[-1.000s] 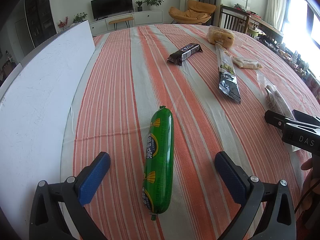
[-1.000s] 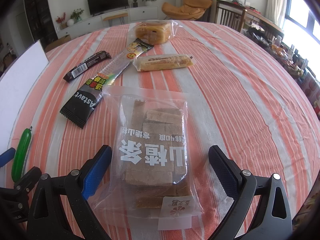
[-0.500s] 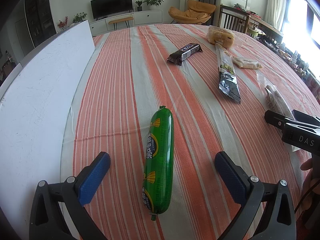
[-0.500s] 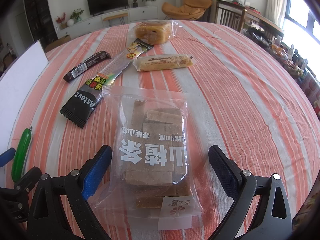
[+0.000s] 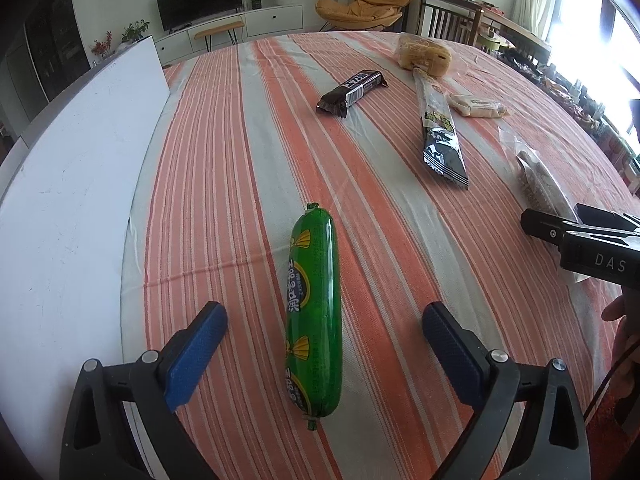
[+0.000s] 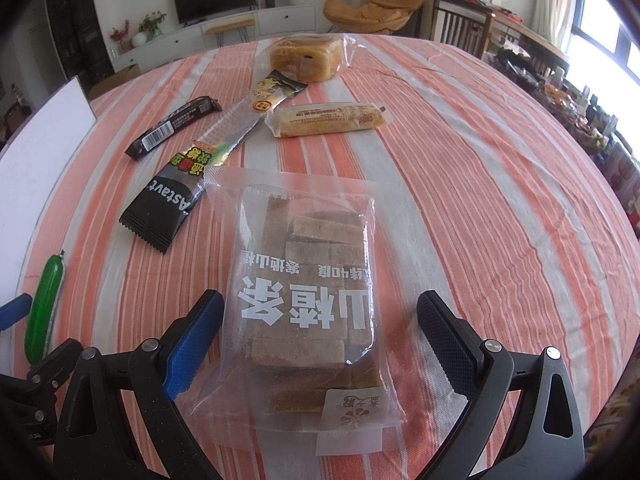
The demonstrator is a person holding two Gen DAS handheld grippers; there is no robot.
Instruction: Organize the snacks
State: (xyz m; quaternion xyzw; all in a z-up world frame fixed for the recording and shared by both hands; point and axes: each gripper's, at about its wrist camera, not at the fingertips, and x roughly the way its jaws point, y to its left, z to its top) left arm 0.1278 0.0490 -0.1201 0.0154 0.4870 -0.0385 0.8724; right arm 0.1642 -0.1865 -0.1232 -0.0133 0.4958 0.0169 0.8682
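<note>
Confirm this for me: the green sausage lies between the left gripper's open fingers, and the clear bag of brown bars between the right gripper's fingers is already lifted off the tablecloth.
Not lifted. In the right wrist view the clear bag of brown bars lies flat on the striped tablecloth, between the open fingers of the right gripper. The rest holds: the green sausage lies between the left gripper's open fingers.

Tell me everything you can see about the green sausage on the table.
The green sausage is a glossy plastic-wrapped tube with yellow emblems, dark print and crimped ends. It lies flat and sealed on the striped tablecloth, lengthwise between the fingers of the left tongs, which have just been closing but stand clear of it. Only the cloth touches it.
</note>
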